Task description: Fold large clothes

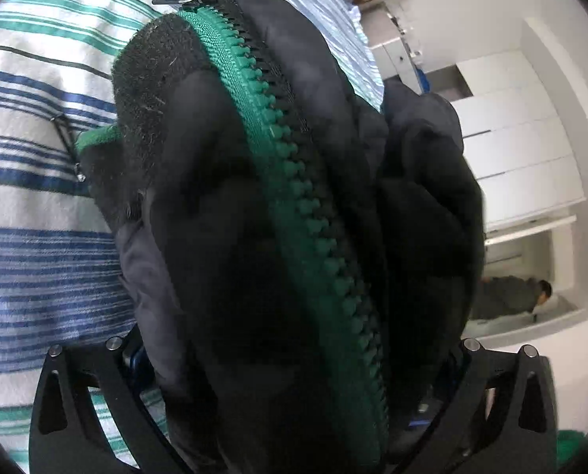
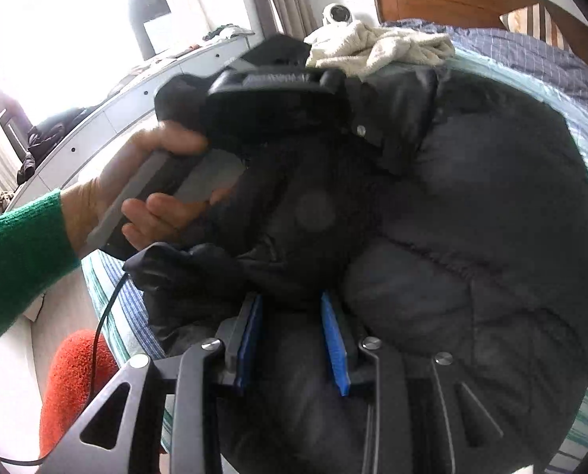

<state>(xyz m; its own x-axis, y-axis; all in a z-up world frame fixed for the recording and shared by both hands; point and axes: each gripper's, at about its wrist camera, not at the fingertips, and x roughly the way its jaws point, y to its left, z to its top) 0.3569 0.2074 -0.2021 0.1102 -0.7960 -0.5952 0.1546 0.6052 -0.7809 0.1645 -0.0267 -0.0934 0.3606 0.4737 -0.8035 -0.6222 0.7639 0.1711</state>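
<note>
Right fingers (image 2: 335, 339) pinching black jacket (image 2: 472, 237), left gripper (image 1: 290, 414) spread wide

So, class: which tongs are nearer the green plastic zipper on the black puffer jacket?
Left. The left tongs stand wide around the jacket fold, the green plastic zipper running between them. The right tongs pinch plain black fabric; no zipper shows there.

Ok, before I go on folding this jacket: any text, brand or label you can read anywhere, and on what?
No text can be read.
Left gripper body: a strip of raised lettering, too blurred to read.
Black jacket, its green zipper, striped bedding: no lettering seen.
</note>
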